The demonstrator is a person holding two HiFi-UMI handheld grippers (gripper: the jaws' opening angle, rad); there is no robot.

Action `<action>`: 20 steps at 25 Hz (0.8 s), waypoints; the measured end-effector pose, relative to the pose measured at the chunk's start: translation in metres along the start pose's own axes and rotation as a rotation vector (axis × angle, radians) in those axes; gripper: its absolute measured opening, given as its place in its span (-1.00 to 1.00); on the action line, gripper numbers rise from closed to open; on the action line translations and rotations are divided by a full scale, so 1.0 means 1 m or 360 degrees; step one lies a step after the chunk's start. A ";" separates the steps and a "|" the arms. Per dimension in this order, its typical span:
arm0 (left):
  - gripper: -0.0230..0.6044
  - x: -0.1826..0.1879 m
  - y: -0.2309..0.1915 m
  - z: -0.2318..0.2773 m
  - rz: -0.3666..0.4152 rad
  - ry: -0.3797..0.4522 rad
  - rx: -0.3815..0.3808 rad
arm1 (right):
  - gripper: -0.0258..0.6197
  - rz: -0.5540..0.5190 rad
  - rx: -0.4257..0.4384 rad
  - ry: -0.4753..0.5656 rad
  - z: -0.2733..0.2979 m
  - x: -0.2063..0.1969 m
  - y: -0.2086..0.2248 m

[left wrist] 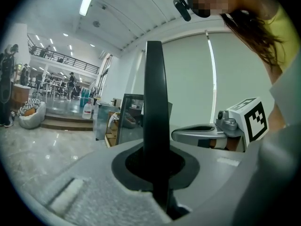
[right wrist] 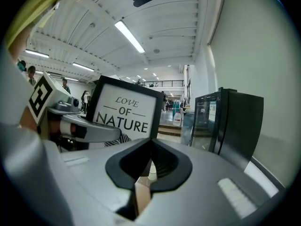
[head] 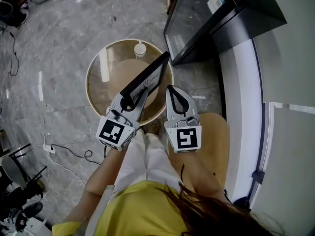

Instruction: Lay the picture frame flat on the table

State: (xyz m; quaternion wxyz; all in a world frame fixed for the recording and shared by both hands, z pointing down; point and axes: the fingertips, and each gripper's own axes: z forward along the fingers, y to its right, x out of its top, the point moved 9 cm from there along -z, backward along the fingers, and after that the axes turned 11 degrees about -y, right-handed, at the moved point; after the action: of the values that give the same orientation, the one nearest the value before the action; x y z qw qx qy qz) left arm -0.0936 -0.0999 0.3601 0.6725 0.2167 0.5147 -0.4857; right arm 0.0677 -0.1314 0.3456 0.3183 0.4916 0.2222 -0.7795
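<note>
The black picture frame (head: pixel 147 77) stands on edge over the round glass table (head: pixel 94 70), its face leaning toward the right. My left gripper (head: pixel 129 103) is shut on its near lower edge. In the left gripper view the frame (left wrist: pixel 155 93) shows edge-on, a dark bar rising from between the jaws of my left gripper (left wrist: pixel 157 166). My right gripper (head: pixel 173 90) hangs just right of the frame, shut and holding nothing. From the right gripper view (right wrist: pixel 149 166) the frame's front (right wrist: pixel 124 112) reads "LOVE OF NATURE".
A small white cup (head: pixel 140 48) sits at the table's far rim. A black glass-door cabinet (head: pixel 206 18) stands to the right behind the table, also seen as the dark cabinet (right wrist: pixel 230 121). Cables (head: pixel 69 154) lie on the marble floor to the left.
</note>
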 end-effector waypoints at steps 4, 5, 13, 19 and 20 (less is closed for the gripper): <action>-0.89 -0.020 -0.012 0.014 -0.0029 -0.0024 -0.0045 | -0.87 -0.0027 0.0011 -0.0013 0.020 -0.022 0.006; -0.89 -0.026 -0.015 0.017 -0.0033 -0.0029 -0.0055 | -0.86 -0.0024 0.0016 -0.0015 0.025 -0.027 0.006; -0.89 -0.075 -0.043 0.042 -0.0053 -0.0040 -0.0187 | -0.68 0.0009 0.0057 -0.0076 0.065 -0.073 0.005; -0.89 -0.117 -0.065 0.053 -0.0019 -0.0087 -0.0268 | -0.59 0.0024 0.0105 -0.0157 0.088 -0.109 0.000; -0.89 -0.124 -0.068 0.054 -0.0012 -0.0093 -0.0291 | -0.56 0.0020 0.0118 -0.0179 0.091 -0.116 0.000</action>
State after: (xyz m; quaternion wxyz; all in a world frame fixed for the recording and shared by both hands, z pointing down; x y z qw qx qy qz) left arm -0.1263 -0.1190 0.5067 0.7023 0.1382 0.5379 -0.4453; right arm 0.0473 -0.1595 0.4893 0.3167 0.4599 0.1719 -0.8116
